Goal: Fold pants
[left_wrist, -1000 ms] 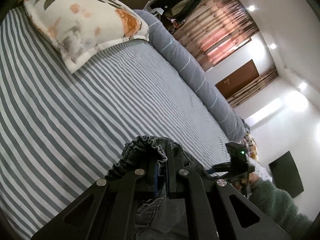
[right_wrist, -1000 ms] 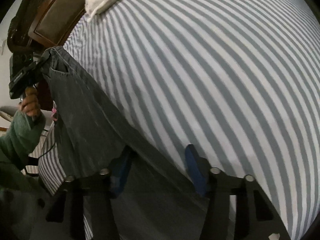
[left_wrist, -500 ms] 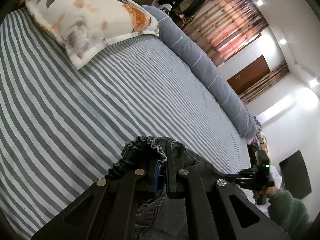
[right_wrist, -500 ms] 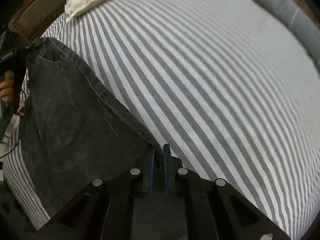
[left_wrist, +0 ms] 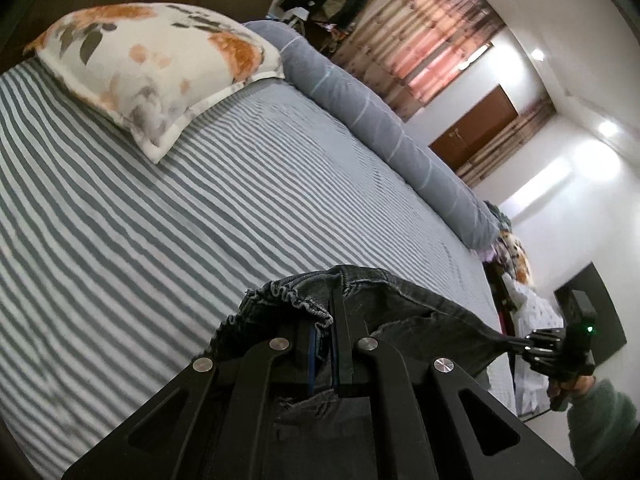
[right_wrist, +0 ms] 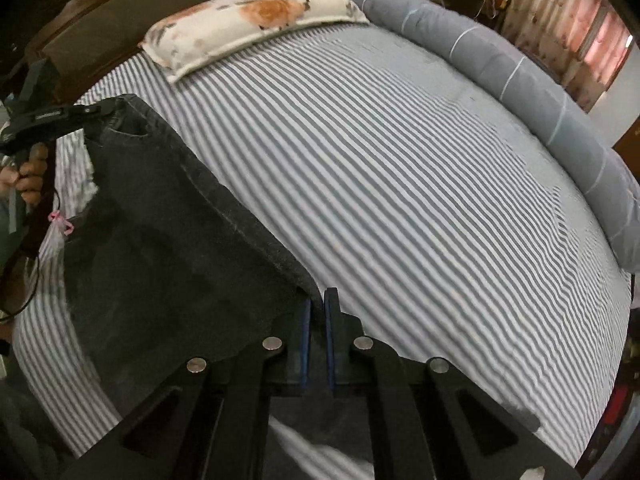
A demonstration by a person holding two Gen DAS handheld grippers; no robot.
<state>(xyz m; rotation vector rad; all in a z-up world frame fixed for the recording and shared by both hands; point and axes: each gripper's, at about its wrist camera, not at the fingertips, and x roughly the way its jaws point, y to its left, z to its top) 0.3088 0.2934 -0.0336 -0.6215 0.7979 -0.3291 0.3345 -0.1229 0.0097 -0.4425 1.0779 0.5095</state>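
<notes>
Since a second ago the right gripper (right_wrist: 316, 308) has closed on the dark grey denim pants (right_wrist: 168, 248) at a side edge, apparently near a hem. Left gripper (left_wrist: 326, 312) pinches the gathered elastic waistband. Between them the pants hang stretched above the grey-and-white striped bedsheet (right_wrist: 400, 160), the floral pillow (left_wrist: 160, 64) beyond.

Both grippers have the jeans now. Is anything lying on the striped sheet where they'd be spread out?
Nothing visible. The striped sheet ahead of the jeans is bare; the floral pillow and grey bolster lie along its far edges.
</notes>
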